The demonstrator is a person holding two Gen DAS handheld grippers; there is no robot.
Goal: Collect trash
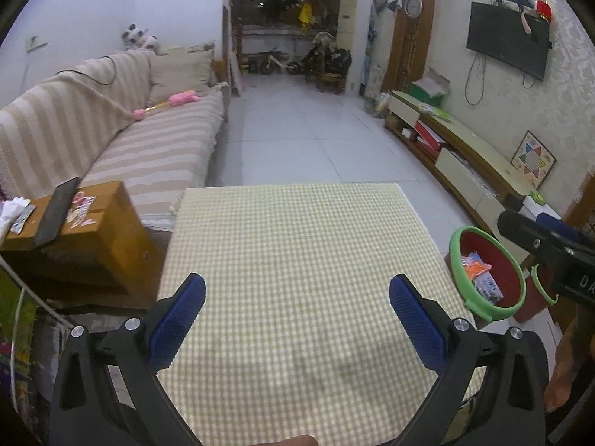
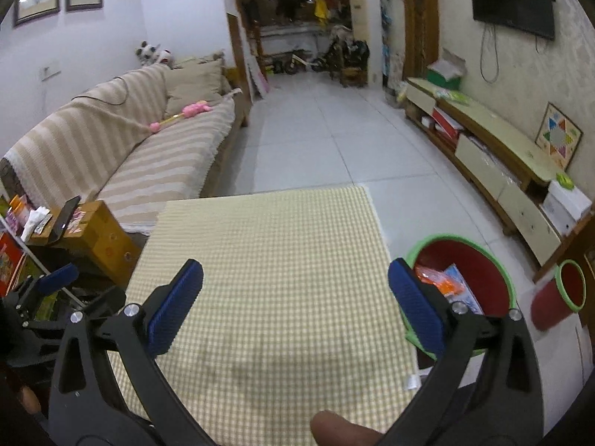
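Over the checked worktop, you are holding both tools with nothing between their fingers. Your left hand-held gripper is hovering above the cloth with its blue pads spread wide apart, touching nothing. Your right hand-held gripper is doing the same, jaws fully parted and empty; its right pad is overlapping the bin's rim in the picture only, and whether it touches cannot be told.

Beside the worktop's right edge, the red bin with the green rim is sitting on the floor, close enough that you can drop items into it without stepping away. Inside it, the collected trash is lying against the near wall: an orange wrapper and a pale blue-and-white packet. A second, smaller red bin is standing a little farther to the right, apparently empty.

No litter is showing on the cloth, so the clearing of this surface is probably finished. The open jaws suit either a release just completed or a readiness for the next pickup. To your left, papers are resting on a wooden cabinet; whether they count as trash is uncertain.
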